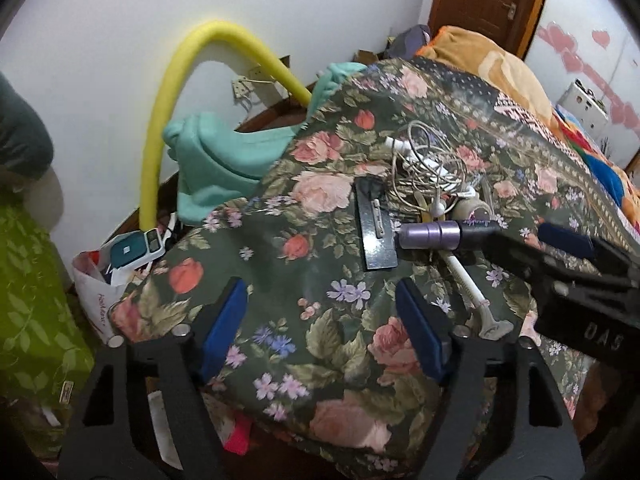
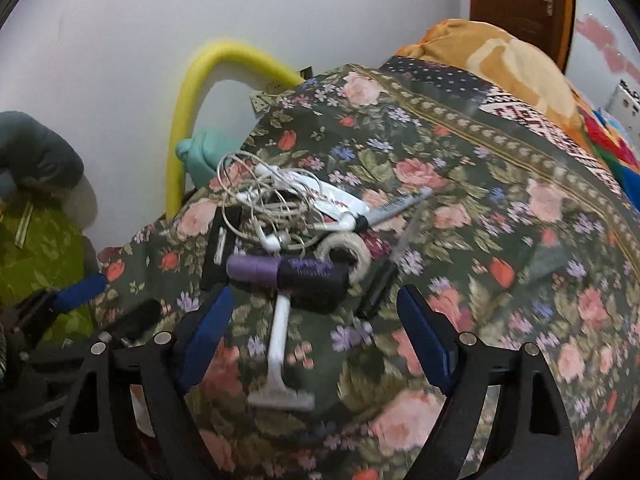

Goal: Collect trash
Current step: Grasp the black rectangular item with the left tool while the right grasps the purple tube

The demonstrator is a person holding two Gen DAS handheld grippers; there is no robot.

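A small heap of trash lies on the floral cloth. A tangled white earphone cable sits at the back, touching a flat black card. In front lies a purple tube on its side, across a white disposable razor. Beside it stands a tape roll, perhaps masking tape, near a pen.

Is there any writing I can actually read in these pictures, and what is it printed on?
"DAS": raised letters on the black body of the right gripper, seen from the left wrist view.
Red script on the white plastic bag: too blurred to read.
Cursive print on the purple tube: too blurred to read.
Print on the marker pen: too blurred to read.
Nothing else is legible.
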